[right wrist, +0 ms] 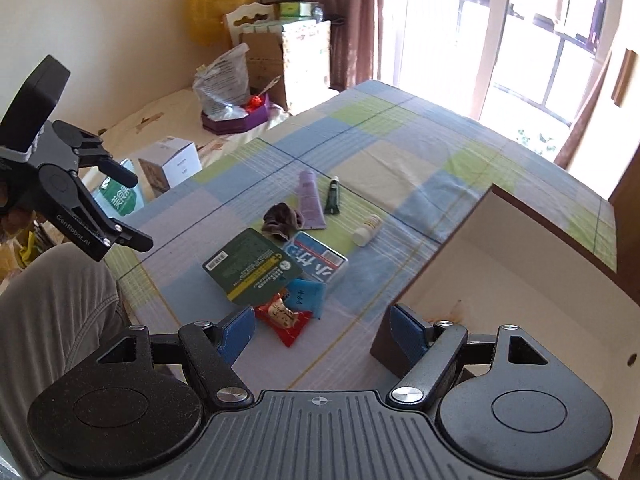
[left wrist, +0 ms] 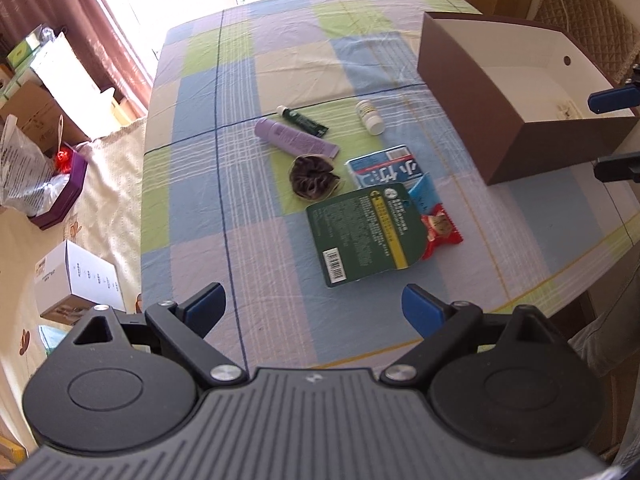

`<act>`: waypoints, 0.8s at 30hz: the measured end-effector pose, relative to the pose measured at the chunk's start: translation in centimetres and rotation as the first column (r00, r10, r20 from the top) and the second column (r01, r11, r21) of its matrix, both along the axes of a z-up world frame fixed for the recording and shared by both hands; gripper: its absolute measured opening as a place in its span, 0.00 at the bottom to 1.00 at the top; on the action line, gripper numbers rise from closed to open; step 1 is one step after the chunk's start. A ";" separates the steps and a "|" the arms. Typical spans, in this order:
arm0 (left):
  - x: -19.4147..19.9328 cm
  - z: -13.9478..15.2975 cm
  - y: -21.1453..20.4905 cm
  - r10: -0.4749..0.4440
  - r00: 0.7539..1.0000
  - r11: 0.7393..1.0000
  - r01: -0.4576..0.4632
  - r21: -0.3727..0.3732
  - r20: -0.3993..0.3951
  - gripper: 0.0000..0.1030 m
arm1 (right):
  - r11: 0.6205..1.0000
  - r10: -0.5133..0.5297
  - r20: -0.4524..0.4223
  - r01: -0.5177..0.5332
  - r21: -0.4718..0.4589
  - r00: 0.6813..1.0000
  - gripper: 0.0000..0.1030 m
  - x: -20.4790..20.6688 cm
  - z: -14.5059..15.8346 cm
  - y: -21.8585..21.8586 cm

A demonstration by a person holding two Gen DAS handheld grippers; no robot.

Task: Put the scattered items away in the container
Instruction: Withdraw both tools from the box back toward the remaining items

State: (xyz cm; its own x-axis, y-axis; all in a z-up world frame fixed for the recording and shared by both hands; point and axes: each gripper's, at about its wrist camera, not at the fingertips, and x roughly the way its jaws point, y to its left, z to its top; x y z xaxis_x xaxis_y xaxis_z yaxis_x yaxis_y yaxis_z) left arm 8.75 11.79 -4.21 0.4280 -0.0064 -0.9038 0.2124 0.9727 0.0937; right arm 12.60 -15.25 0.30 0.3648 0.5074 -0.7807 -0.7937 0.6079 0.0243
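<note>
We see strong daylight pouring in from the tall glass window (right wrist: 532, 40) behind the far end of the table, and it burns out to pure white in both views. The checked blue, green and cream tablecloth (left wrist: 240, 80) washes out pale near that end and gains colour closer to us. The white inner wall of the open brown cardboard box (left wrist: 516, 44) glows brightly. Shadows are soft and short, lying under the dark green printed flat packet (left wrist: 364, 236). Fisheye bending curves the table edges and darkens the frame corners. Small print on the packet reads blurred.
</note>
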 end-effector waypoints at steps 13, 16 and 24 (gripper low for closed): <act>1.6 -2.7 4.0 0.085 0.996 0.996 -0.085 0.018 -0.027 0.91 | 0.972 0.228 -0.025 -0.229 -0.049 0.973 0.78 1.6 -4.1 6.6; 2.0 -3.5 4.9 0.105 0.994 0.994 -0.104 0.032 -0.033 0.91 | 0.963 0.261 -0.041 -0.263 -0.061 0.964 0.78 2.3 -5.3 7.9; 2.6 -5.3 7.3 0.162 0.985 0.986 -0.160 0.047 -0.056 0.91 | 0.925 0.369 -0.028 -0.370 -0.090 0.929 1.00 3.4 -8.3 10.9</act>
State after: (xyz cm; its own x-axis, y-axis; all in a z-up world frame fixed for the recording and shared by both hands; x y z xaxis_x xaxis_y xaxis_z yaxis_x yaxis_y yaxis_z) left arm 11.37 19.12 -9.50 0.3658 0.0972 -0.9256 0.0596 0.9900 0.1275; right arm 16.03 -4.34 -8.03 0.1569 0.5305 -0.8330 -0.9623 0.2717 -0.0082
